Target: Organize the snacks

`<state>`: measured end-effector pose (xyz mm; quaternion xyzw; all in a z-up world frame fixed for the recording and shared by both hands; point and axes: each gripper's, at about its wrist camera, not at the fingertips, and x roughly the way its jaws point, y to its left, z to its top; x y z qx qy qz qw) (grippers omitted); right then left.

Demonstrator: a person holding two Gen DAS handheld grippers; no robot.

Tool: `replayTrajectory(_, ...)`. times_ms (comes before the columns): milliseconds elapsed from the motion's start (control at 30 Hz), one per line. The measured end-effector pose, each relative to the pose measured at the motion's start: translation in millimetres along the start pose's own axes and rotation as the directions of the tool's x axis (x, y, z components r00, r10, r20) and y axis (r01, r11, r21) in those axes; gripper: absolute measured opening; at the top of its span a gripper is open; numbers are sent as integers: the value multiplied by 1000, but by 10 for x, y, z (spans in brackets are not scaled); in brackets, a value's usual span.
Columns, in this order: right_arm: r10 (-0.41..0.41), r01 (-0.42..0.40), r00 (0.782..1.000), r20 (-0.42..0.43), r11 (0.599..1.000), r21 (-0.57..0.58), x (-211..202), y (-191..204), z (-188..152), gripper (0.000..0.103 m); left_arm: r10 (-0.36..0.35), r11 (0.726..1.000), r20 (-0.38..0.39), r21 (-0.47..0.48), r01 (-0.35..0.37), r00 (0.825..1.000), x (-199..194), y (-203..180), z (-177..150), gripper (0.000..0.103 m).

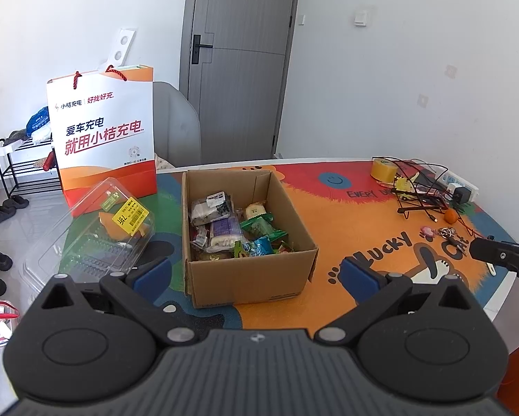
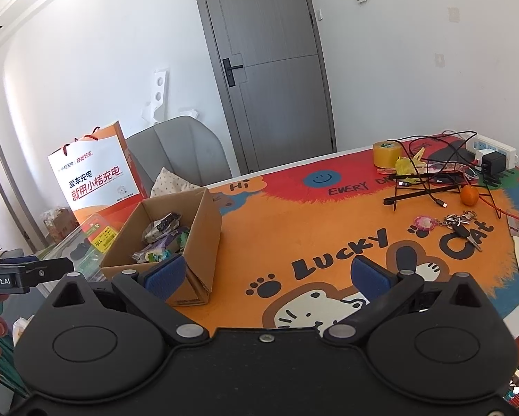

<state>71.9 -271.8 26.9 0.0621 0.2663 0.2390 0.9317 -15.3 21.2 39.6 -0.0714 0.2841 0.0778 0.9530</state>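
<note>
An open cardboard box [image 1: 249, 274] stands on the cartoon-print table mat [image 1: 329, 218] and holds several wrapped snacks [image 1: 224, 225]. It also shows in the right wrist view [image 2: 204, 222], at the left. My left gripper [image 1: 254, 274] is open and empty, held just in front of the box, its blue pads either side of the box's near wall. My right gripper [image 2: 268, 274] is open and empty above the mat, to the right of the box. Its tip shows at the right edge of the left wrist view [image 1: 502, 256].
A clear plastic clamshell [image 1: 100, 239] with a yellow label lies left of the box, an orange-white paper bag [image 1: 103, 138] behind it. At the far right are a tape roll [image 2: 386, 154], cables, a power strip [image 2: 495, 149], an orange [image 2: 468, 195] and keys [image 2: 460, 225].
</note>
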Motion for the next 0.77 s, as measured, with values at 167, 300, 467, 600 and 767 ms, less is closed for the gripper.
replayTrajectory(167, -3, 3, 1000, -1, 1000, 2, 1, 0, 3, 103, -6, 1000, -3, -6, 6, 1000, 5, 5, 6, 103)
replayTrajectory(300, -5, 5, 1000, -2, 1000, 1, 2, -2, 5, 103, -4, 1000, -1, -7, 4, 1000, -1, 2, 4, 103)
replayTrajectory(467, -8, 8, 1000, -6, 1000, -2, 11, 7, -1, 103, -9, 1000, 8, -7, 9, 1000, -13, 2, -4, 103)
replayTrajectory(600, 5, -5, 1000, -13, 1000, -13, 32, 62, -28, 103, -2, 1000, 18, -30, 3, 1000, -12, 22, 11, 103)
replayTrajectory(767, 13, -14, 1000, -16, 1000, -21, 34, 92, -44, 103, -3, 1000, 5, -18, 3, 1000, 12, -24, 14, 103)
